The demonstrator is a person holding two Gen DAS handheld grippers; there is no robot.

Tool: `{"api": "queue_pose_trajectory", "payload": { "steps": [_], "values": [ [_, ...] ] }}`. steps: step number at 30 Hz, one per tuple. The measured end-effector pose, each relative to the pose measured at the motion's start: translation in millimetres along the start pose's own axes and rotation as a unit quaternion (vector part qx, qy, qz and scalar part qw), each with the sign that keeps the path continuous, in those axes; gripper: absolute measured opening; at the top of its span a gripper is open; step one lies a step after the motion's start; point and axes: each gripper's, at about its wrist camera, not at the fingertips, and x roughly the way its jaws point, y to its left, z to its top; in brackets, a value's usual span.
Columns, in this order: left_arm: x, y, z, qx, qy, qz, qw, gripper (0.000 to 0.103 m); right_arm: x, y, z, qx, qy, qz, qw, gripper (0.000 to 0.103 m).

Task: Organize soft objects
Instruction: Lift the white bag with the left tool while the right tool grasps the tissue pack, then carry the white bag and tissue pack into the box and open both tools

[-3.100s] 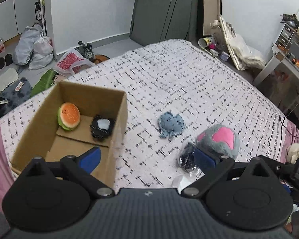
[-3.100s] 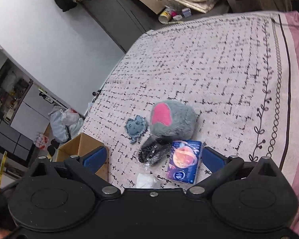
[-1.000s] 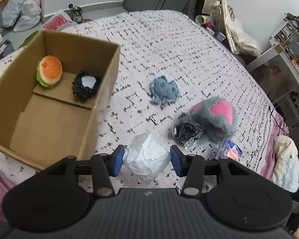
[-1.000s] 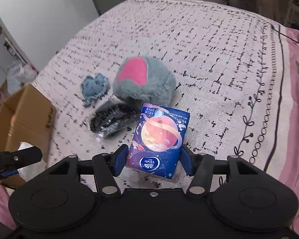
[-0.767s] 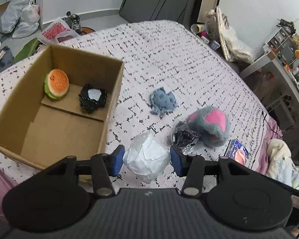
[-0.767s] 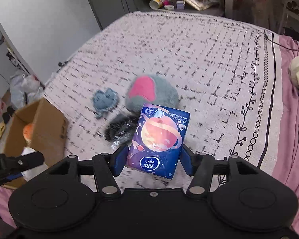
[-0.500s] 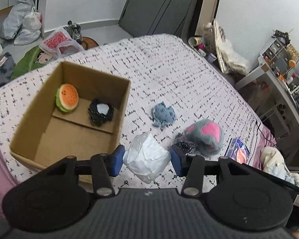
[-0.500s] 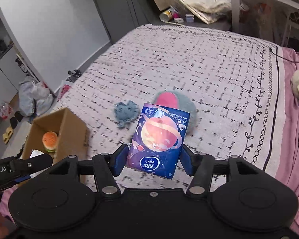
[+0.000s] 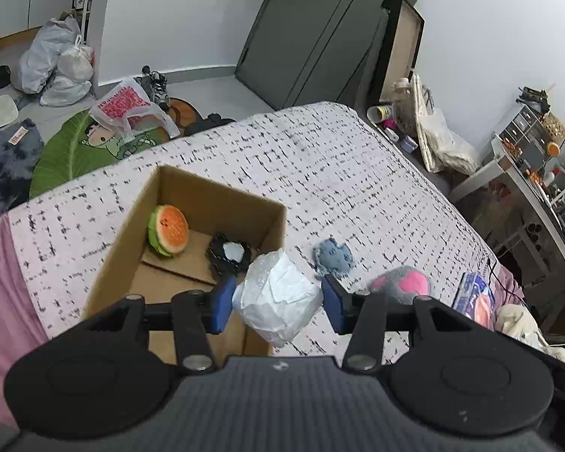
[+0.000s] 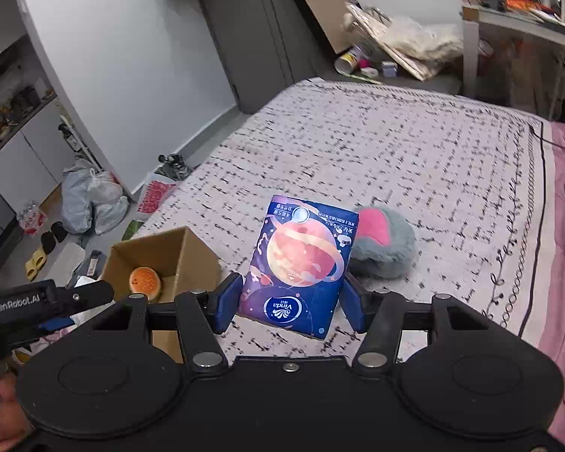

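Note:
My left gripper (image 9: 277,303) is shut on a white soft bundle wrapped in clear plastic (image 9: 277,299), held high over the near right corner of an open cardboard box (image 9: 132,233). The box holds an orange burger plush (image 9: 168,234) and a black-and-white soft item (image 9: 228,254). My right gripper (image 10: 290,307) is shut on a blue tissue pack with a planet print (image 10: 297,263), held high above the bed. A grey-and-pink plush (image 10: 382,243) and a small blue plush (image 9: 333,256) lie on the bed. The box also shows in the right wrist view (image 10: 192,254).
The bed (image 9: 339,173) has a white bedspread with black dashes and a pink sheet at its edges. Bags, shoes and a green leaf mat (image 9: 75,143) lie on the floor to the left. A cluttered desk (image 9: 538,173) stands to the right of the bed.
Both grippers closed on their objects and have risen well above the bed. The left one has shifted toward the box with the white bundle; the right one carries the tissue pack.

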Motion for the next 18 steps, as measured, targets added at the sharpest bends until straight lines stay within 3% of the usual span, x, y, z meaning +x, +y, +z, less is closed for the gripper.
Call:
{"api": "queue_pose_trajectory", "payload": {
  "steps": [18],
  "values": [
    [14.6, 41.0, 14.0, -0.032, -0.013, -0.002, 0.9994, 0.049, 9.5, 23.3, -2.4, -0.018, -0.027, 0.016, 0.999, 0.055]
  ]
}}
